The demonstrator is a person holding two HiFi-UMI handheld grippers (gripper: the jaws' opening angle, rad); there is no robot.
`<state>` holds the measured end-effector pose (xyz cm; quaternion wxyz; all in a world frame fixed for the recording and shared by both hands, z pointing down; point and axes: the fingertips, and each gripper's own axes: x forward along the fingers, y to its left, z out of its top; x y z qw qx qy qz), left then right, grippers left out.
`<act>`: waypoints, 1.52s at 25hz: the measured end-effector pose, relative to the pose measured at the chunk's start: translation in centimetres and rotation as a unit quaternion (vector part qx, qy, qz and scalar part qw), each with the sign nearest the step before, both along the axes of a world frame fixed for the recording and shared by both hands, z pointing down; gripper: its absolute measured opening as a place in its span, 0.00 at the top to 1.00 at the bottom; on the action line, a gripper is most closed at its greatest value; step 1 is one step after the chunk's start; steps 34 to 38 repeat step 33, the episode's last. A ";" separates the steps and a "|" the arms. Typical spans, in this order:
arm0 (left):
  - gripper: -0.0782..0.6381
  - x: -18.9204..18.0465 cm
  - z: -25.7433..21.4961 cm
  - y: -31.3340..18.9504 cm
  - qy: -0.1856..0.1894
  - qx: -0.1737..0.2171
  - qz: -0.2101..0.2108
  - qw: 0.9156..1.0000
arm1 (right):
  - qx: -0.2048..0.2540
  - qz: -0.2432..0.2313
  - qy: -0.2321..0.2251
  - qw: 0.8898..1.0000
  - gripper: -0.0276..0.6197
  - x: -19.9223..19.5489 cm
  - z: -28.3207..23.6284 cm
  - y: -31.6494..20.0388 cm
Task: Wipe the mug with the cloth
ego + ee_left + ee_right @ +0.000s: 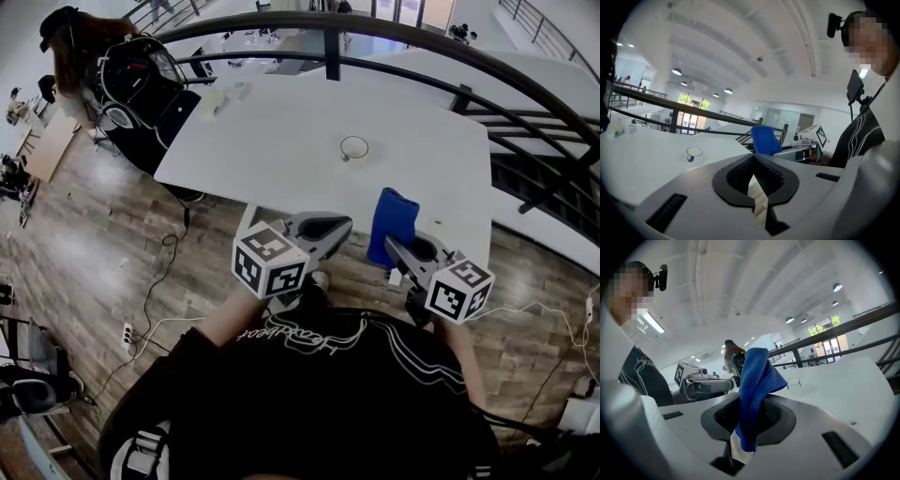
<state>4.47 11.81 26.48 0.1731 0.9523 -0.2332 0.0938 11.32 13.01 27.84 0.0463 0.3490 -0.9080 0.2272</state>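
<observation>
Right gripper [749, 405]: jaws clamped on the blue cloth [757, 380]. The cloth is pinched low between the pads, most of it stands up above the jaws, and a short tail hangs out underneath. Left gripper [753, 160]: jaws together at the tips, nothing between them. In the head view both are held close in front of the person's black shirt [319, 394], left gripper [339, 226] and right gripper [397, 247] side by side and near each other, tips at the near edge of the white worktop [281, 131]. The cloth [391, 223] sticks up from the right gripper, overlapping that near edge. The mug [353, 148] is clear glass, upright, out toward the middle of the worktop, farther in than both grippers and well apart from them, with nothing touching it. The left gripper view shows the mug [693, 153] far left of its jaws, with the cloth [765, 139] to the right. The right gripper view has the mug [793, 382] just right of the cloth. A dark railing [422, 37] curves round the far side of the worktop, and there's wood floor [84, 234] to the left.
</observation>
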 end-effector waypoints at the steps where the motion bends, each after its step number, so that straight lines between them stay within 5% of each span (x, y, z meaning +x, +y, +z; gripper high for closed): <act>1: 0.88 0.1 -0.3 0.4 0.004 0.002 0.000 1.000 | 0.004 0.002 -0.001 1.000 0.86 0.0 -0.2 0.5; 38: 0.88 0.2 -4.3 8.6 -0.004 0.063 0.008 0.998 | 0.034 0.008 -0.023 0.999 0.86 -0.7 -3.1 8.3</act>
